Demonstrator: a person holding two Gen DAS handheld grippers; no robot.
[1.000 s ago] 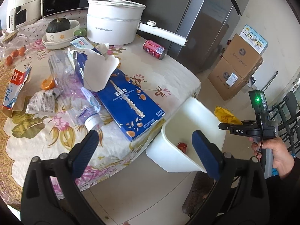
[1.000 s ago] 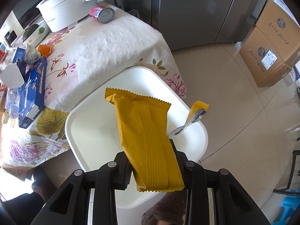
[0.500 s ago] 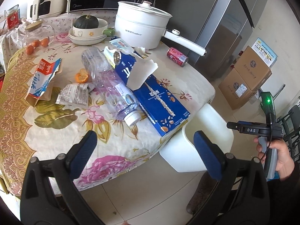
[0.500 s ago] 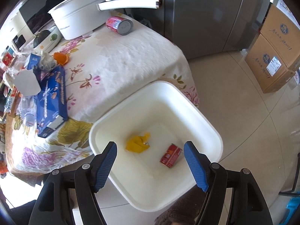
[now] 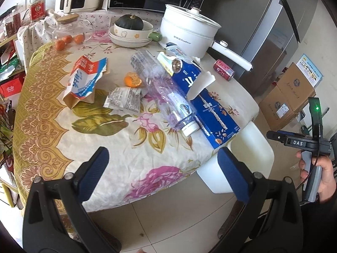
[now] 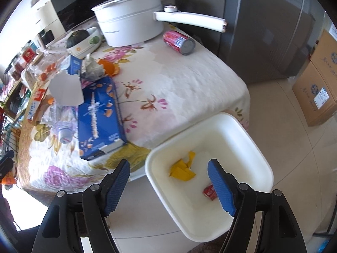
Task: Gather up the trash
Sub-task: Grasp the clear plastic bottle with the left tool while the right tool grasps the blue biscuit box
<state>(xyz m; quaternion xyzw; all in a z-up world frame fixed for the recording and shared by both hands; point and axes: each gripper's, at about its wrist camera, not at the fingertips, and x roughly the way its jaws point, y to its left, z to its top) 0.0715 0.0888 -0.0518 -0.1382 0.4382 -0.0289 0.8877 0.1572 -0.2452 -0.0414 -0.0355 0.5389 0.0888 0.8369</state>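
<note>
A white bin (image 6: 248, 130) stands on the floor by the table's corner; inside lie a yellow wrapper (image 6: 183, 168) and a small red piece (image 6: 209, 193). It also shows in the left wrist view (image 5: 252, 147). My right gripper (image 6: 171, 186) is open and empty above the bin's near rim. My left gripper (image 5: 166, 177) is open and empty in front of the table edge. On the floral table lie a clear plastic bottle (image 5: 164, 92), a torn blue carton (image 5: 210, 105), a crumpled white wrapper (image 5: 124, 100), a torn red-blue bag (image 5: 84, 80), orange peel (image 5: 132, 80) and a red can (image 5: 224, 72).
A white pot (image 5: 187, 31) with a long handle, a bowl with a squash (image 5: 130, 29) and a glass jar (image 5: 67, 29) stand at the table's back. A fridge (image 5: 273, 31) and cardboard boxes (image 5: 288, 97) stand to the right. Tiled floor lies below.
My right gripper opened and dropped the yellow wrapper into the bin, then drew back left. My left gripper pulled back and left, so more of the table shows.
</note>
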